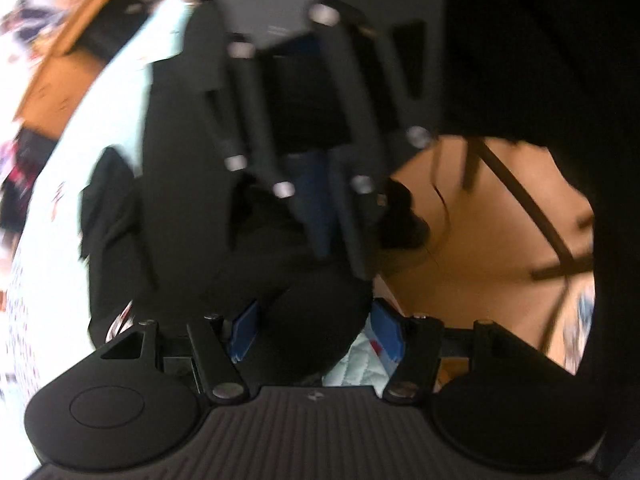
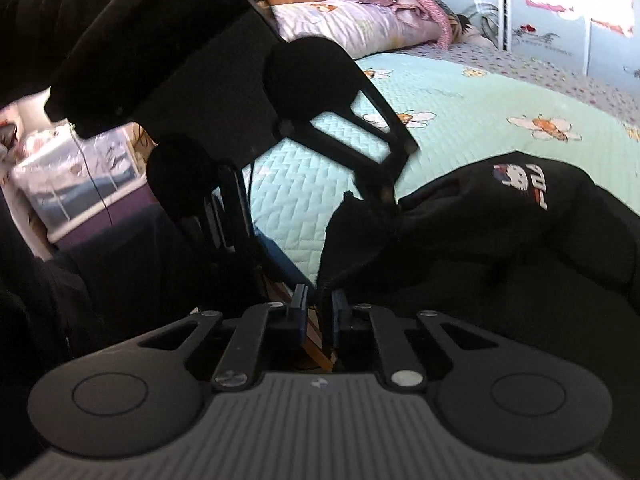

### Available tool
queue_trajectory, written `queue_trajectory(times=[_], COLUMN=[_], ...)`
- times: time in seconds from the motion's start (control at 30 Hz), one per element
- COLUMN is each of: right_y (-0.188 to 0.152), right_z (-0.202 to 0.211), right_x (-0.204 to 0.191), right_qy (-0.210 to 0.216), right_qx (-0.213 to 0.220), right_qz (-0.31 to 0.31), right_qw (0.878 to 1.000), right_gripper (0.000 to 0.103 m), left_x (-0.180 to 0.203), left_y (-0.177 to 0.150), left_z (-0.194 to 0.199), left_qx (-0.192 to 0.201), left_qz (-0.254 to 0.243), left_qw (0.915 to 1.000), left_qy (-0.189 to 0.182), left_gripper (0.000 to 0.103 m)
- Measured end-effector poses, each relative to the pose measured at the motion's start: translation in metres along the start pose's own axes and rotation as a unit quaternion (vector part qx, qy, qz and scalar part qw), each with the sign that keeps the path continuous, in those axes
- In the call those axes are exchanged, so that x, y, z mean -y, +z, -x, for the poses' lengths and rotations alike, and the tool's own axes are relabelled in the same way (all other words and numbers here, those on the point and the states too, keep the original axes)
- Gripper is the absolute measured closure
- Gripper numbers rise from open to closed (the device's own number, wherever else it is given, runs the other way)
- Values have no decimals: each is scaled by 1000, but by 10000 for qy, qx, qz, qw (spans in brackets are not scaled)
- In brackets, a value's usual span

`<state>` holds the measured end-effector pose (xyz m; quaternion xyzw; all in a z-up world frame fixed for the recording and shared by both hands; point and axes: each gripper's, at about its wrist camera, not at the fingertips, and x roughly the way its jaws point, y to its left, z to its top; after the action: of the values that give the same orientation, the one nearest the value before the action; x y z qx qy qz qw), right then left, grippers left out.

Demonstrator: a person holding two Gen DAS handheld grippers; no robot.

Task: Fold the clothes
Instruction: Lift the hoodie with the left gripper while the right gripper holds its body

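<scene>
A black garment (image 2: 500, 248) with a small cartoon print lies bunched on the mint quilted bedspread (image 2: 460, 92). My right gripper (image 2: 320, 312) is shut on an edge of the black garment, which rises from between its blue pads (image 2: 300, 308). In the left wrist view my left gripper (image 1: 316, 332) has its blue pads (image 1: 386, 328) wide apart with a fold of black cloth (image 1: 312, 320) bulging between them; whether they pinch it is unclear. The other gripper's black body (image 1: 304, 120) fills that view, close ahead.
The left gripper's body (image 2: 192, 80) looms at upper left in the right wrist view. A pillow and pink cloth (image 2: 384, 4) lie at the bed's head. Storage bins (image 2: 80, 184) stand beside the bed. The wooden floor (image 1: 480, 260) and dark furniture legs show below.
</scene>
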<state>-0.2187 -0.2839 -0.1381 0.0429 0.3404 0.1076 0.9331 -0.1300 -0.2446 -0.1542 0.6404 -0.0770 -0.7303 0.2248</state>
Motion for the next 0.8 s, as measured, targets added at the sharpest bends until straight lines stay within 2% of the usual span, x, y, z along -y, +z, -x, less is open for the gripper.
queue_trajectory(times=[0.1, 0.17, 0.3, 0.37, 0.5, 0.63, 0.7, 0.8], right_y=[1, 1, 3, 2, -2, -13, -18, -21], right_z=[-2, -3, -3, -1, 7, 22, 25, 25], right_x=[-1, -1, 11, 18, 39, 66, 73, 79], right_qy=[-48, -92, -191, -270, -590, -717, -801, -858], right_qx=[-17, -13, 97, 196, 435, 632, 631, 628], right_qz=[122, 169, 21, -151, -878, -1724, -1890, -2088], right_qw=[9999, 9998, 9998, 9993, 9934, 9804, 9767, 9722], right_gripper=[92, 92, 92, 92, 90, 82, 80, 75], left_x=[2, 2, -4, -5, -4, 10, 15, 23], left_y=[4, 4, -4, -10, -25, -44, -52, -66], left_z=[-9, -13, -16, -20, -26, -29, -27, -19], left_qx=[-133, -239, -362, -438, -551, -473, -344, -109], left_qz=[-249, -210, 545, 1136, 2342, 2993, 3316, 3929], left_qw=[9995, 9993, 9979, 9924, 9698, 9501, 9385, 9120], left_qy=[-164, -214, -6, 150, 393, 744, 902, 1172], left_gripper=[39, 39, 40, 40, 40, 40, 40, 40])
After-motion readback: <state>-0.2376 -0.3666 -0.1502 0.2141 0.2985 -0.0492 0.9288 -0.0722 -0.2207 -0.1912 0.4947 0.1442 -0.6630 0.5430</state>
